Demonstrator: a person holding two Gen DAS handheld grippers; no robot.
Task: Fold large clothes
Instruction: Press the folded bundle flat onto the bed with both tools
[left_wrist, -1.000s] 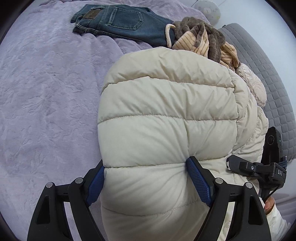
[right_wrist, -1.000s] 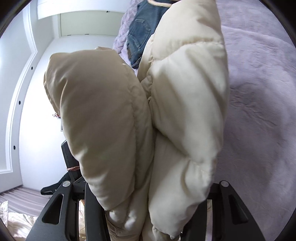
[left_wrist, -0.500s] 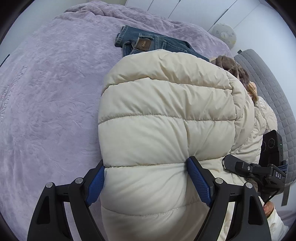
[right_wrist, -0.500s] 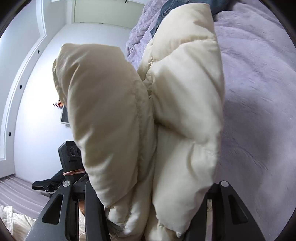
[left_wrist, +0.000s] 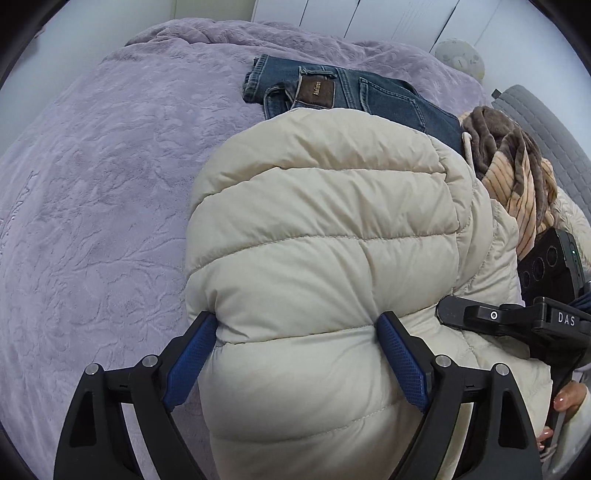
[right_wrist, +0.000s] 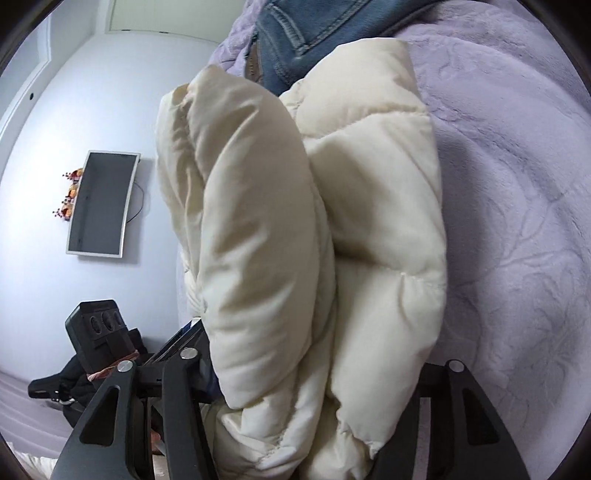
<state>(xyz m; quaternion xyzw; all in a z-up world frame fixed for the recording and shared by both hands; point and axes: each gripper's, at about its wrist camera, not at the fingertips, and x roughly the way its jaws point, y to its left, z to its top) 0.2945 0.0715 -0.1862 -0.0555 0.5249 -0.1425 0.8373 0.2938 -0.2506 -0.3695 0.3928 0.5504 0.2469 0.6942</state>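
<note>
While both grippers grip a puffy cream down jacket (left_wrist: 325, 236), a wide bed spreads beneath it, covered by a lilac plush bedspread (left_wrist: 96, 206) embossed with a leafy pattern. White panelled wardrobe doors (left_wrist: 369, 18) stand behind the bed in the left wrist view, and a grey quilted headboard or cushion (left_wrist: 535, 125) rises at the right edge, with a pale round object (left_wrist: 460, 61) just beyond it. In the right wrist view a plain white wall holds a flat screen (right_wrist: 101, 203) with small red and orange ornaments beside it.

No boxes or baskets show; the other clothes lie loose on the bedspread. A folded pair of blue jeans (left_wrist: 351, 92), brown leather patch facing up, lies just behind the jacket. A bundled brown and striped peach garment (left_wrist: 513, 166) sits beside the jeans, near the headboard.

The left gripper (left_wrist: 297, 332) has its blue-padded fingers (left_wrist: 190, 354) spread fairly wide, pressed into either side of a thick quilted fold of the jacket. The right gripper (right_wrist: 314, 387) clamps a bunched double layer of the same jacket; its fingertips are buried in the fabric. The jacket hangs bunched between the two tools, over the bedspread. The right gripper's black body, marked DAS, shows beside the jacket in the left wrist view.
</note>
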